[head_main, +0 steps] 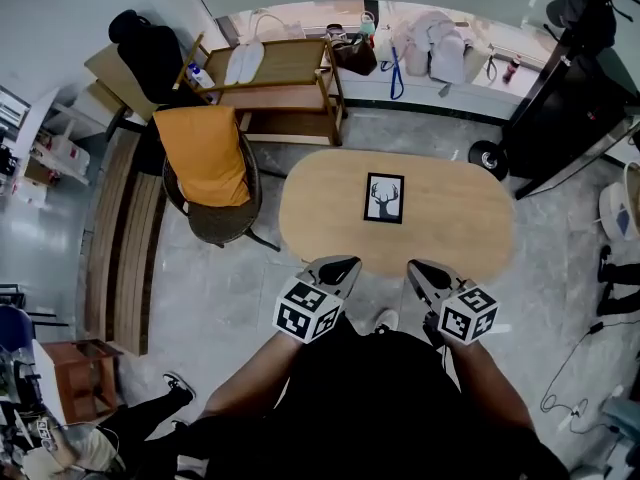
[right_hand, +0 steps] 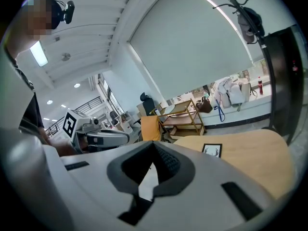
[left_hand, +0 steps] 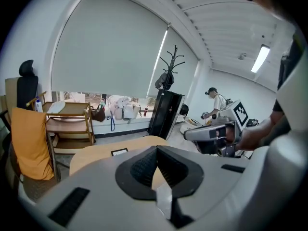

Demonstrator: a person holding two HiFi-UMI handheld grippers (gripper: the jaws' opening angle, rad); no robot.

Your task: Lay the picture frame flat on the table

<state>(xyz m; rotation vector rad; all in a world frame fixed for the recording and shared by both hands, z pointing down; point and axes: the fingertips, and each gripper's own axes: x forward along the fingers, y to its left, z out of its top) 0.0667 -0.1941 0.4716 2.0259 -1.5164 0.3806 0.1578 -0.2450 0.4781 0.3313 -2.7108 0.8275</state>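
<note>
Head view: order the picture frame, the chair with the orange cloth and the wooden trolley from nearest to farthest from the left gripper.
From the left gripper:
1. Picture frame, on the table, just ahead and slightly right.
2. Chair with the orange cloth, off the table's left end.
3. Wooden trolley, farthest back, beyond the chair.

- The head view looks steeply down on the table [head_main: 450,218] from high above.
- The left gripper view sits low and close behind its jaws, facing across the table.
- The right gripper view faces likewise; all three share the picture frame [head_main: 384,198].
</note>
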